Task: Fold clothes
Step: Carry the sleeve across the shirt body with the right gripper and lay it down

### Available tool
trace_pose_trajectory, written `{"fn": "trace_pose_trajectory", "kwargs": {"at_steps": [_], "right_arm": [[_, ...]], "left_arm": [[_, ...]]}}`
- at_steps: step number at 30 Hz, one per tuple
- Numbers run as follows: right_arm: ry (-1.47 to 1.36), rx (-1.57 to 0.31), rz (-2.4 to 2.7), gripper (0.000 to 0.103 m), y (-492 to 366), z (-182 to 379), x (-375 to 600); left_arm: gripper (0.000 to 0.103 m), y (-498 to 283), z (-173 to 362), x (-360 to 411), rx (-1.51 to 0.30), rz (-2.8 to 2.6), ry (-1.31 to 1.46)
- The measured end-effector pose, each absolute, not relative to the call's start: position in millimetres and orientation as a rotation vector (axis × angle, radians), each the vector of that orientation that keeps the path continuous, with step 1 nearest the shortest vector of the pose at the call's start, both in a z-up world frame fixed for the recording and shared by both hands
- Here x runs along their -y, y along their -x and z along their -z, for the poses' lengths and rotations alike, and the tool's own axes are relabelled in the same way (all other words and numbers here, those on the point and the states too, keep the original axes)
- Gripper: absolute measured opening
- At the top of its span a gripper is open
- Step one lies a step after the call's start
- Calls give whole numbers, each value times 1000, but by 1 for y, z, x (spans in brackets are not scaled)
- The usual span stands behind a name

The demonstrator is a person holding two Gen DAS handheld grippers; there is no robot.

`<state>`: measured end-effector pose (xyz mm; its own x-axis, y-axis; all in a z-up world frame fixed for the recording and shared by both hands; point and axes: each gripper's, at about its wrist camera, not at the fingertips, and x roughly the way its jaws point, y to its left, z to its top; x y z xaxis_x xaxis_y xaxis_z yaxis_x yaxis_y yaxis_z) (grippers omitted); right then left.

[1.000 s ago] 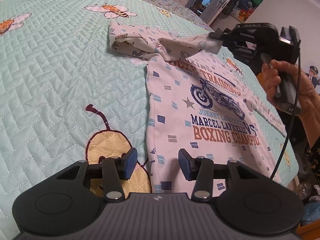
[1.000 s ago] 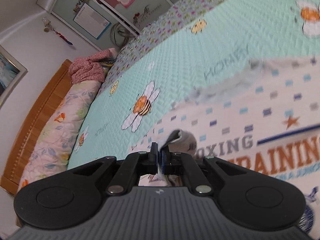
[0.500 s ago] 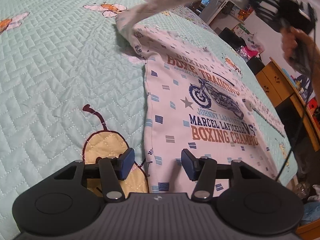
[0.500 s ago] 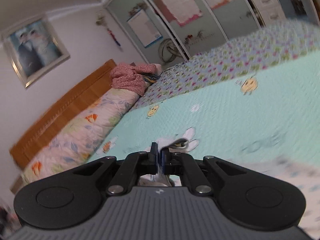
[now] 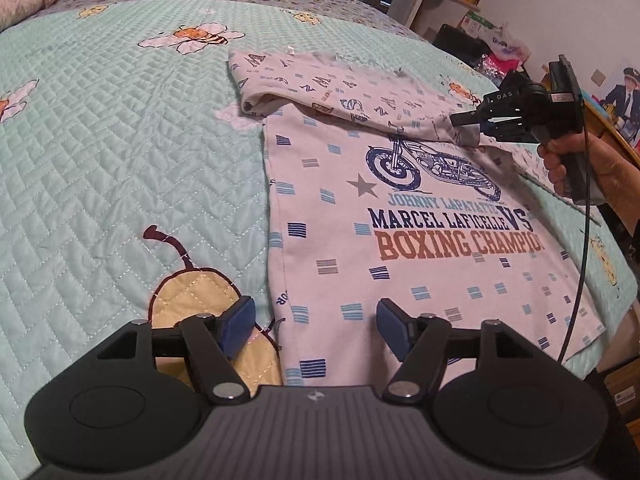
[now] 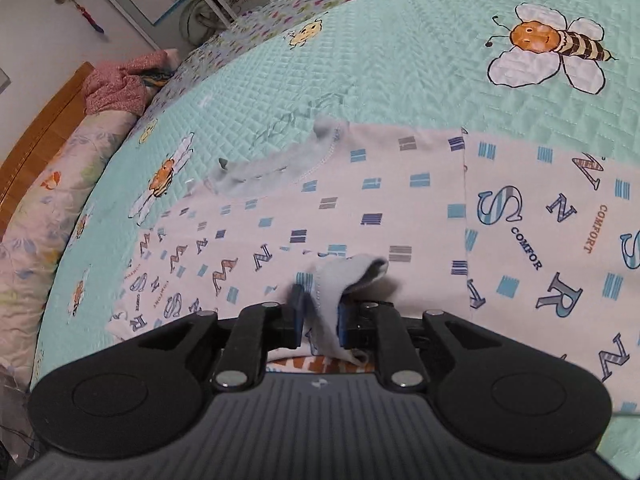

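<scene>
Between the blue pads of the right gripper (image 6: pixel 319 315) sits a grey-blue cuff (image 6: pixel 344 276), the end of a sleeve (image 5: pixel 360 96) that has been laid across the upper chest of the shirt (image 5: pixel 400 240). The jaws are opening, with a narrow gap on each side; the cuff still stands between them and curls up past the fingertips, but whether the pads still press on it cannot be told for sure. Seen from the left wrist, this gripper is held in a hand (image 5: pixel 576 160) at the shirt's far right side, its tip at the sleeve end just above the motorcycle print.

The left gripper (image 5: pixel 314 322) hangs over the near hem of the shirt, its jaws opening and wide apart with nothing between them. One finger (image 5: pixel 238 322) is above a yellow pear shape on the quilt (image 5: pixel 120 160), just off the shirt's left edge; the other is above the hem.

The shirt lies flat, print upward, on the mint quilt with bee pictures.
</scene>
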<state>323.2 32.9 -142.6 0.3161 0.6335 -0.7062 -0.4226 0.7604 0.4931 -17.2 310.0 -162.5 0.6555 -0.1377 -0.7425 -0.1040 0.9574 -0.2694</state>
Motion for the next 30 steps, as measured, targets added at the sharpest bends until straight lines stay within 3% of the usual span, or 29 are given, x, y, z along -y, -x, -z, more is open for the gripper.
{"fn": "trace_pose_trajectory", "kwargs": {"at_steps": [4,11,14,16,19,23,26,27,28,30], "right_arm": [[-174,-999,-733,4,-322,126,-37],[-155,-952,-707,5,-336,95,-27],[-135,-1129,-604,18,-352,131,-25],[-221,-1146,-603,22,-353,143,-15],[-419,-1137,-646,40,-349,150,6],[-533,-1140,-670,44,-343,160,21],[-447,-1109,-678,34,-337,159,14],[-402,-1100,-670,21,-337,159,10],[-364,-1095,-661,15,-336,156,6],[-325,-1076,-650,12,-335,148,0]], "left_arm": [[76,15,162,-303,-868,15,262],[76,15,162,-302,-874,7,263],[76,15,162,-300,-878,8,249],[76,14,162,-301,-878,9,256],[78,14,162,-302,-879,12,262],[80,14,163,-300,-878,15,258],[83,13,163,-298,-879,15,248],[83,13,163,-297,-881,15,243],[83,13,163,-296,-882,15,237],[83,13,163,-295,-884,16,231]]}}
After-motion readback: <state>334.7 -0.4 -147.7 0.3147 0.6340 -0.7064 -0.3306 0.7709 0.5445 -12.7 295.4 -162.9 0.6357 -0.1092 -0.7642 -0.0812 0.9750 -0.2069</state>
